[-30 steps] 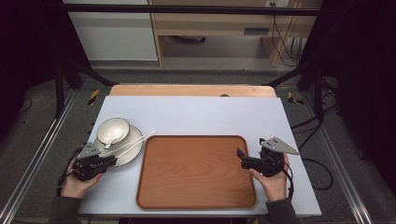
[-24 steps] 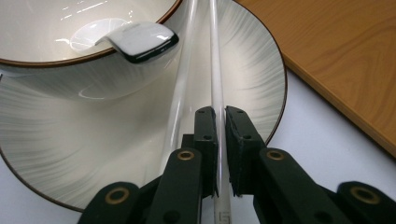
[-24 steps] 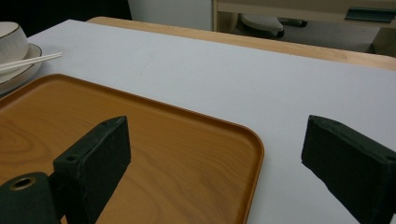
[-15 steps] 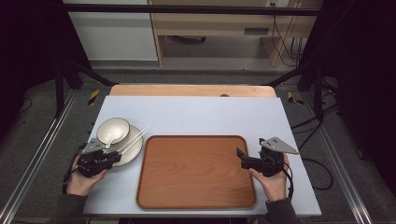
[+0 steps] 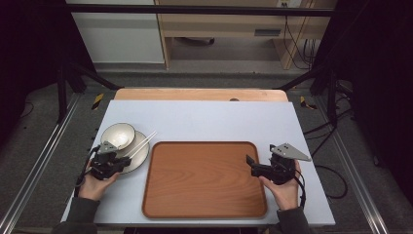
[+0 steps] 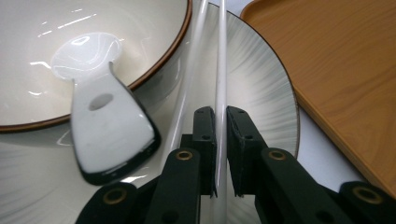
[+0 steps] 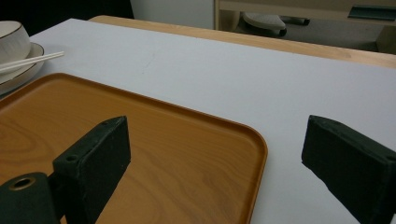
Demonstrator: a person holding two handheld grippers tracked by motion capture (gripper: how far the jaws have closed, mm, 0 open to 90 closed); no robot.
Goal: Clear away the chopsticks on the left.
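The left gripper (image 6: 220,140) has just been closing and now pinches 1 white chopstick (image 6: 219,70) over the plate (image 6: 261,88) near the desk's left edge. The right gripper (image 7: 212,163) hangs wide open, holding nothing, over the tray's (image 7: 187,140) right rim.

White ceramic spoon (image 6: 105,121) handle end is blurred; cream brown-rimmed bowl (image 6: 70,56) cut off by pic's top & left edges.

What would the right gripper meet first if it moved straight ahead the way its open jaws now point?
Probably the raised rim of the wooden tray. The right gripper points across the table toward it, one jaw already over the tray's edge. How high it is above the rim is unclear, so it might pass over.
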